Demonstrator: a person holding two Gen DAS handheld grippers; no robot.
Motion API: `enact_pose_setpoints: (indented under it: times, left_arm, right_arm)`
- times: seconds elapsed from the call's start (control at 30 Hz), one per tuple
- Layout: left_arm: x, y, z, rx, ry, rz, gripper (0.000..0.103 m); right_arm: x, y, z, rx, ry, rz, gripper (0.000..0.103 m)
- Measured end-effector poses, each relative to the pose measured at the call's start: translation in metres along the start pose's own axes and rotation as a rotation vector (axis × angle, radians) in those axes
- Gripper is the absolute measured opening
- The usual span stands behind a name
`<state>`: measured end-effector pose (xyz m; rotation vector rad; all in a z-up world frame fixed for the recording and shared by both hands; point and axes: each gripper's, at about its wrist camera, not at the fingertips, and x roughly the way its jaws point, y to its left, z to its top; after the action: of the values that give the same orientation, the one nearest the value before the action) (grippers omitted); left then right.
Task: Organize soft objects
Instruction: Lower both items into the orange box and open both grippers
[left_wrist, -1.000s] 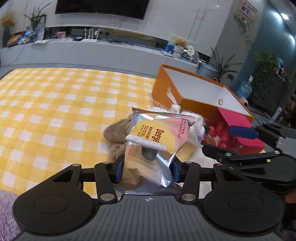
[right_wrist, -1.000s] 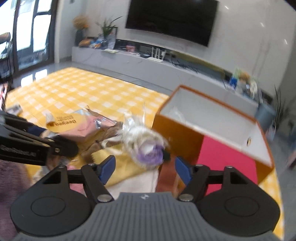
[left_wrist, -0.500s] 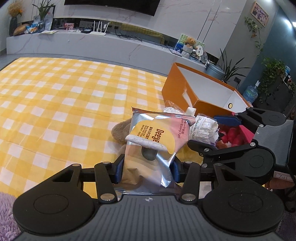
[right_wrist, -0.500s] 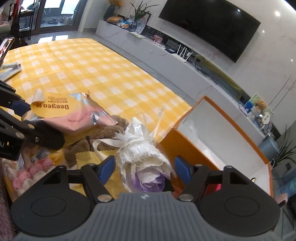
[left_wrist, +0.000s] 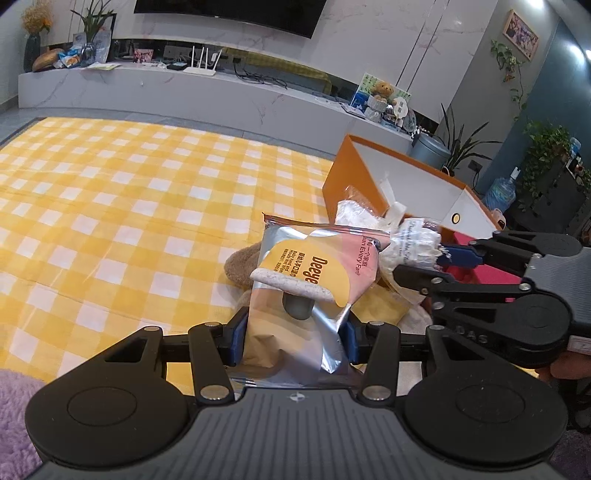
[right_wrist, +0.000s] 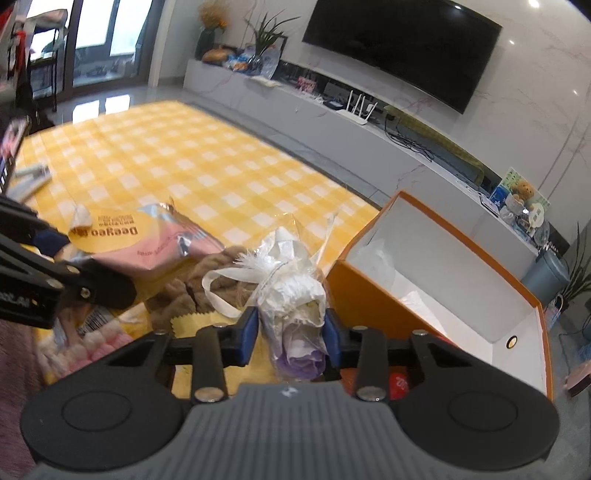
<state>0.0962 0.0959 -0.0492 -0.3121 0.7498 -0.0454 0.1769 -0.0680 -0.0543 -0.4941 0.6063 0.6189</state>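
A living room floor covered by a yellow checked mat (left_wrist: 110, 206), an open orange box (right_wrist: 436, 280) at the right. The left gripper (left_wrist: 291, 336) is clamped on a silver wet-wipes pack (left_wrist: 306, 280) standing upright. The right gripper (right_wrist: 290, 332) is closing on a cellophane-wrapped purple flower (right_wrist: 295, 302), pads at its sides, long axis toward twelve o'clock. The box lies at two o'clock from it, nearer the right hand.

Wrist views — close, downward, overlapping.
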Motion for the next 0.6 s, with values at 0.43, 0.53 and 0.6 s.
enact_pose_setpoints:
  times: [0.43, 0.53, 0.6]
  left_arm:
    - [-0.026, -0.056, 0.041, 0.076, -0.091, -0.073, 0.056]
    - [-0.024, -0.072, 0.054, 0.083, -0.094, -0.109, 0.056]
    - [-0.021, -0.082, 0.063, 0.086, -0.093, -0.129, 0.056]
  right_arm:
    - [-0.088, -0.065, 0.007, 0.258, -0.136, 0.039, 0.036]
    - [-0.105, -0.089, 0.008, 0.321, -0.157, 0.031, 0.036]
    - [-0.114, -0.106, 0.009, 0.359, -0.167, 0.018, 0.036]
